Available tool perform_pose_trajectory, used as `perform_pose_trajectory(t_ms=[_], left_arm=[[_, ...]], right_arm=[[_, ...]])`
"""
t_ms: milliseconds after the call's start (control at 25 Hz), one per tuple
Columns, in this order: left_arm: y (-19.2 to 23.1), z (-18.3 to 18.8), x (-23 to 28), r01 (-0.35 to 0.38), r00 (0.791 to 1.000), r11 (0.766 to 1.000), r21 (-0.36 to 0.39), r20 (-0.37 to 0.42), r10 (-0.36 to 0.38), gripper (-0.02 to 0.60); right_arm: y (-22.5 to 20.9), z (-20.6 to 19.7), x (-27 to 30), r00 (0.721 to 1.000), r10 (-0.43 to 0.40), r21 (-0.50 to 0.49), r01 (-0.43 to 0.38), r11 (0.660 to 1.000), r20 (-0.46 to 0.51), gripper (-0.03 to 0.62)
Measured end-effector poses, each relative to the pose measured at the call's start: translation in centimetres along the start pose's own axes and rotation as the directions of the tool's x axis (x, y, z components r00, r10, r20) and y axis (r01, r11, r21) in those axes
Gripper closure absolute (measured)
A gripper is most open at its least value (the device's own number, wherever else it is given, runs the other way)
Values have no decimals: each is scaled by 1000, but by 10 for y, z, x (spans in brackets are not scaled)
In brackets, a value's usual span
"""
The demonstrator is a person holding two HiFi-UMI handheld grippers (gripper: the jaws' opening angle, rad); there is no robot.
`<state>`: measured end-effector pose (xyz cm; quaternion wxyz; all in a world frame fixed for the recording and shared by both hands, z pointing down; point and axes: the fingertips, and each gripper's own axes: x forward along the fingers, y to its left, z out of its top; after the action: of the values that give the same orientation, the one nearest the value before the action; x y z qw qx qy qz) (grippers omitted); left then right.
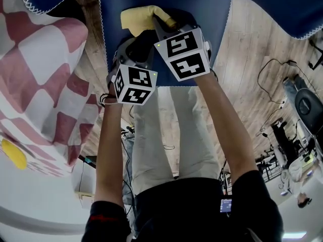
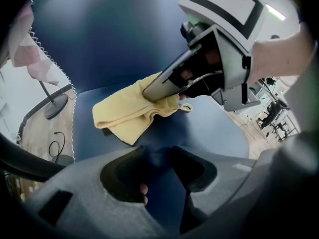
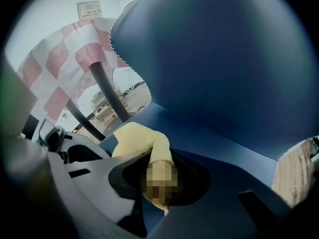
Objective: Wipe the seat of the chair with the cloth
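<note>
A yellow cloth (image 1: 140, 18) (image 2: 128, 114) (image 3: 142, 141) lies bunched on the dark blue chair seat (image 1: 214, 14) (image 2: 219, 131) (image 3: 229, 156). My right gripper (image 1: 162, 23) (image 2: 150, 95) (image 3: 159, 169) is shut on the cloth's near edge and presses it against the seat. My left gripper (image 1: 133, 48) (image 2: 157, 157) hovers just beside it over bare seat, open, with nothing between its jaws. The blue backrest (image 2: 114, 34) (image 3: 214, 59) rises behind the cloth. The cloth's part inside the right jaws is hidden.
A pink and white checkered fabric (image 1: 45, 84) (image 3: 60, 68) hangs at the left of the chair. Wooden floor (image 1: 252, 59) with cables (image 1: 272, 79) lies to the right. A round stand base (image 2: 56, 106) sits on the floor at the left. An office chair (image 1: 309, 105) stands far right.
</note>
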<state>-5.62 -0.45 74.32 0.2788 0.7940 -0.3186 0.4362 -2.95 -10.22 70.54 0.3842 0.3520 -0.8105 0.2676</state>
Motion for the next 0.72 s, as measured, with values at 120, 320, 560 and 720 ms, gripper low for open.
perform_pose_trajectory(t_ms=[120, 320, 560, 720], left_arm=[[1, 0, 0, 0, 1000, 1000, 0, -1, 0, 410], [0, 0, 0, 3, 1000, 1000, -2, -2, -3, 410], [0, -1, 0, -1, 1000, 1000, -2, -5, 1, 410], [1, -1, 0, -5, 1000, 1000, -2, -7, 5, 410]], right_arm=[[-5, -4, -3, 1000, -9, 11, 9, 1000, -2, 519], [-15, -13, -9, 1000, -18, 25, 19, 1000, -11, 519], [-27, -24, -19, 999, -34, 32, 34, 999, -17, 519], [-40, -34, -28, 998, -53, 50, 54, 997, -19, 517]])
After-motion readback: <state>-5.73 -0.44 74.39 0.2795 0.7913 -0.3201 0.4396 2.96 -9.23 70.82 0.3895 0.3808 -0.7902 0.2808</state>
